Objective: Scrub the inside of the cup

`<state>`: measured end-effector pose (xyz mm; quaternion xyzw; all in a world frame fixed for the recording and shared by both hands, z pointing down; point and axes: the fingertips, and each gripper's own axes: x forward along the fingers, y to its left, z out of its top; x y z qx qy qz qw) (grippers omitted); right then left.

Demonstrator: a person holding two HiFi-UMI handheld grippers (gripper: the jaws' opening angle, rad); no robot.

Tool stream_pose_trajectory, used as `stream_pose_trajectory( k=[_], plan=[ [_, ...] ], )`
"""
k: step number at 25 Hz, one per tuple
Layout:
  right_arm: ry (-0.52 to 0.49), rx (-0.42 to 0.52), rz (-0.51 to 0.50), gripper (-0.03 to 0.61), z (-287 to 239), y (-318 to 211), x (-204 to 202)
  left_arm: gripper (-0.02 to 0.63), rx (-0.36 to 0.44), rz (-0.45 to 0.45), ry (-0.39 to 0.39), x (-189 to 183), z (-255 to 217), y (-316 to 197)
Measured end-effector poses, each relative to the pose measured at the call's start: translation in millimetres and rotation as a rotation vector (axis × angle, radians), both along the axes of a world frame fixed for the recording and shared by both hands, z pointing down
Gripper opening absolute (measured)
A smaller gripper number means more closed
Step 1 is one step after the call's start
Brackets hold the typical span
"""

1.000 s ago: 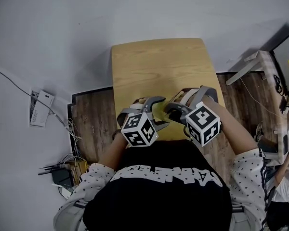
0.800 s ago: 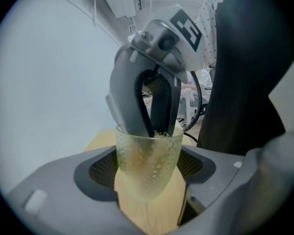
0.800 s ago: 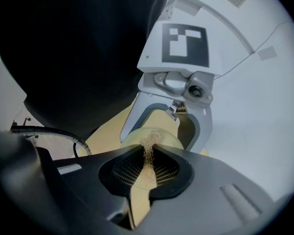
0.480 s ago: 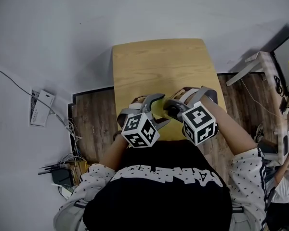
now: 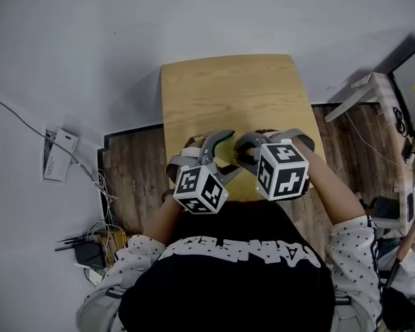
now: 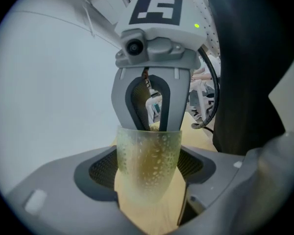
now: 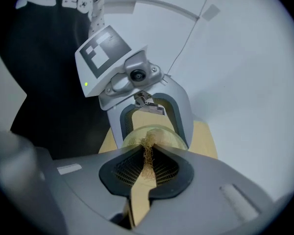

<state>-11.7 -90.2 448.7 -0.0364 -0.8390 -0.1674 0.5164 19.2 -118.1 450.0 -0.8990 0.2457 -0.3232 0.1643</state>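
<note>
A yellowish translucent cup [image 6: 148, 158] with droplets on its wall sits between the pads of my left gripper [image 6: 148, 177], which is shut on it. In the head view the cup [image 5: 228, 159] is held above the near edge of the wooden table [image 5: 228, 88], between the left gripper [image 5: 220, 156] and the right gripper [image 5: 245, 153]. My right gripper [image 7: 147, 169] is shut on a tan fibrous scrubber [image 7: 148, 155], whose tip reaches into the mouth of the cup [image 7: 159, 137]. The two grippers face each other closely.
A white power strip [image 5: 59, 155] and cables [image 5: 90, 247] lie on the floor at the left. A desk with a monitor [image 5: 411, 88] stands at the right, with another person's arm [image 5: 408, 268] below it. The far half of the table is bare wood.
The right gripper has shifted left and a little away from me, turning its marker cube. The left gripper has tipped slightly. The cup stays held between them.
</note>
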Motion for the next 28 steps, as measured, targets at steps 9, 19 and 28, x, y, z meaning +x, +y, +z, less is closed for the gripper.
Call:
stream_pose_trajectory(
  k=[9,19,28],
  plan=[
    [-0.183,-0.248,0.224,0.047,-18.3,-7.1,-8.6,0.368,0.077,-0.033,0.021,-4.7,-13.0,-6.6],
    [-0.367,-0.514,0.488,0.046,-31.1,-16.4,-14.4,0.368,0.113,-0.064,0.035,-10.7,-19.4,-11.8],
    [-0.583,-0.797,0.714,0.045,-44.6,-24.9,-21.8,0.368,0.157,-0.105,0.02,-19.9,-23.7,-16.7]
  ],
)
